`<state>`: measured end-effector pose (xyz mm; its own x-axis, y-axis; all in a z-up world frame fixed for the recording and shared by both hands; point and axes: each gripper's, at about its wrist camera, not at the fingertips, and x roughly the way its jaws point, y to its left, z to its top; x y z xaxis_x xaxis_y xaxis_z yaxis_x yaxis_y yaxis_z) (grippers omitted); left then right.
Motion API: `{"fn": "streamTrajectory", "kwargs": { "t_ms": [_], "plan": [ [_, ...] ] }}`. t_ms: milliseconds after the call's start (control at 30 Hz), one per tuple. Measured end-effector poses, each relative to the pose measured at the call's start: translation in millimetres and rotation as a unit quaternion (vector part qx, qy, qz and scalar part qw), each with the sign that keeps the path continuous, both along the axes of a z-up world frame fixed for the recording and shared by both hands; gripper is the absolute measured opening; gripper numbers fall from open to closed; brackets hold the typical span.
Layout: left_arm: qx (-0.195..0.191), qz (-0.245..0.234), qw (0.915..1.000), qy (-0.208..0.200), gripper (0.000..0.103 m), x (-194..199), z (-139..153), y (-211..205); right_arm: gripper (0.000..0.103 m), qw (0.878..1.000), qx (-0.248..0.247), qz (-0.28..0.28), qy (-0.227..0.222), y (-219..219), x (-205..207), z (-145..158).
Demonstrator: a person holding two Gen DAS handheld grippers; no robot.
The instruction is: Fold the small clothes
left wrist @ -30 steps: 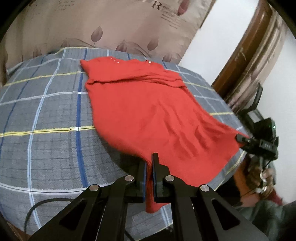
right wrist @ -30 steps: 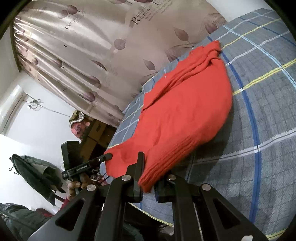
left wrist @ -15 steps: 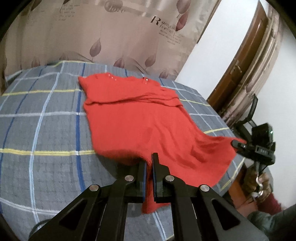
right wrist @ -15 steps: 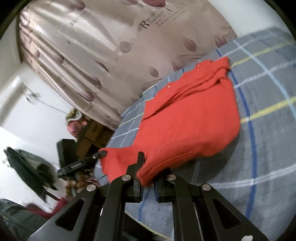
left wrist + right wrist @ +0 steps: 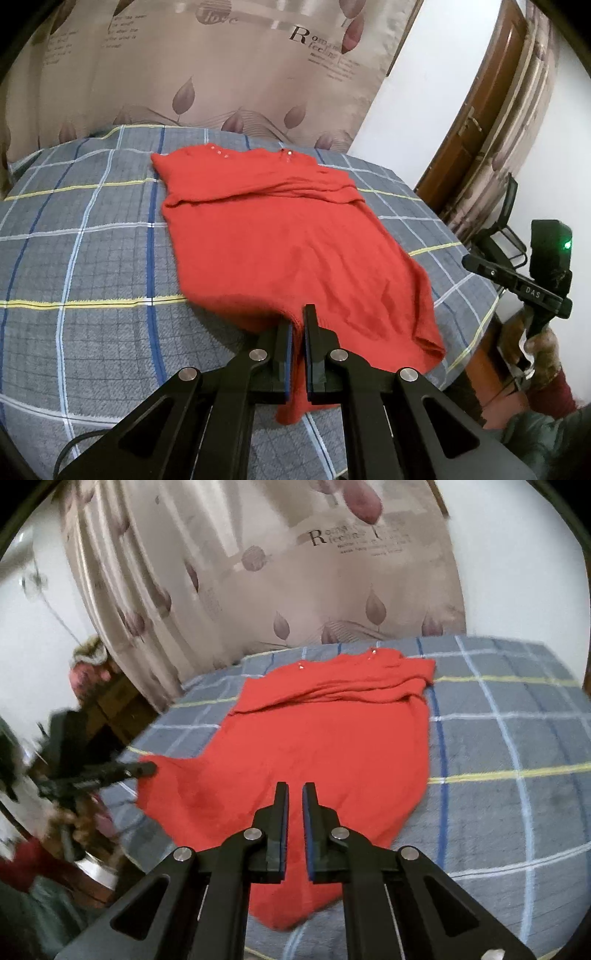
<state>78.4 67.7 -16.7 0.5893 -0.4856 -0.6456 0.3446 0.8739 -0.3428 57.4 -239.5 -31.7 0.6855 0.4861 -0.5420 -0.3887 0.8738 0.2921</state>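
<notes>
A red knitted sweater (image 5: pixel 288 240) lies spread on a grey plaid bed cover (image 5: pixel 74 258), neck end toward the curtain, sleeves folded across its top. My left gripper (image 5: pixel 297 325) is shut on the sweater's hem at the near left corner, with red cloth hanging below the jaws. In the right wrist view the sweater (image 5: pixel 332 738) lies flat ahead. My right gripper (image 5: pixel 294 794) hovers over the near hem with a narrow gap between its jaws and no cloth in it. It also shows in the left wrist view (image 5: pixel 476 264), off the bed's right edge.
A beige leaf-print curtain (image 5: pixel 221 74) hangs behind the bed. A wooden door frame (image 5: pixel 480 110) stands at the right. The bed cover's edge (image 5: pixel 166 723) drops off at the left of the right wrist view, with the left gripper (image 5: pixel 144 770) there.
My right gripper let go of the sweater's right hem corner and swung to face the bed; the corner now lies flat. My left gripper rose slightly, still gripping the hem.
</notes>
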Motion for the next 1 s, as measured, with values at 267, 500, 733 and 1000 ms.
{"fn": "streamTrajectory", "kwargs": {
  "t_ms": [267,500,733,1000],
  "plan": [
    [0.001,0.003,0.9999,0.012,0.005,-2,-7,3,0.008,0.998,-0.055,-0.020,0.006,9,3,-10],
    [0.006,0.012,0.9997,0.021,0.005,-4,-14,8,0.008,0.996,-0.087,-0.033,0.012,11,3,-15],
    [0.017,0.022,0.9992,0.028,0.005,-4,-22,13,0.008,0.992,-0.113,-0.047,0.017,13,5,-18],
    [0.037,0.030,0.9984,0.031,0.006,-6,-27,15,0.027,0.988,-0.136,-0.065,0.025,11,5,-25]
  ]
}}
